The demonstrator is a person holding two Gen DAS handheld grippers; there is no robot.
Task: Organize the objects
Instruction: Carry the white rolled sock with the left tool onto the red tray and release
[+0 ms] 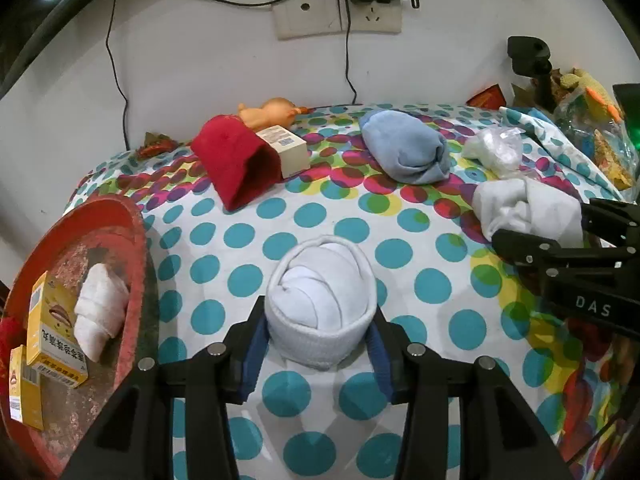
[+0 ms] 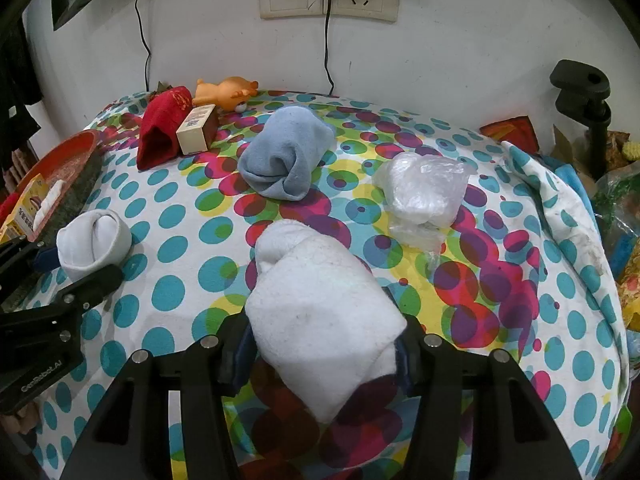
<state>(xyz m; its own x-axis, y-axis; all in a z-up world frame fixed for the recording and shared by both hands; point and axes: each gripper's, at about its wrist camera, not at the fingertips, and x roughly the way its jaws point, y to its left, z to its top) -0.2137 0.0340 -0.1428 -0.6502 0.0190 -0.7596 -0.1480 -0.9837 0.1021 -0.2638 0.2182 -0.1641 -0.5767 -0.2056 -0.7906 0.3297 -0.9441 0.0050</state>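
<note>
My left gripper [image 1: 320, 346] is shut on a rolled white sock [image 1: 322, 300], its blue pads [image 1: 253, 354] pressing both sides just above the spotted cloth. In the right wrist view the same gripper [image 2: 72, 268] and sock [image 2: 94, 242] show at far left. My right gripper [image 2: 324, 360] is shut on a larger white sock bundle [image 2: 320, 316]; from the left wrist it appears at right [image 1: 568, 228] with that bundle [image 1: 524, 208]. A blue sock bundle [image 2: 284, 160] and a red sock [image 2: 160, 136] lie farther back.
A red tray [image 1: 132, 240] at left holds yellow boxes [image 1: 52, 332] and a rolled white sock [image 1: 100, 312]. A small carton [image 1: 288, 148], an orange toy [image 1: 272, 112] and a clear plastic bag [image 2: 424, 192] lie on the cloth. Clutter and a black clamp [image 2: 584, 96] fill the right edge.
</note>
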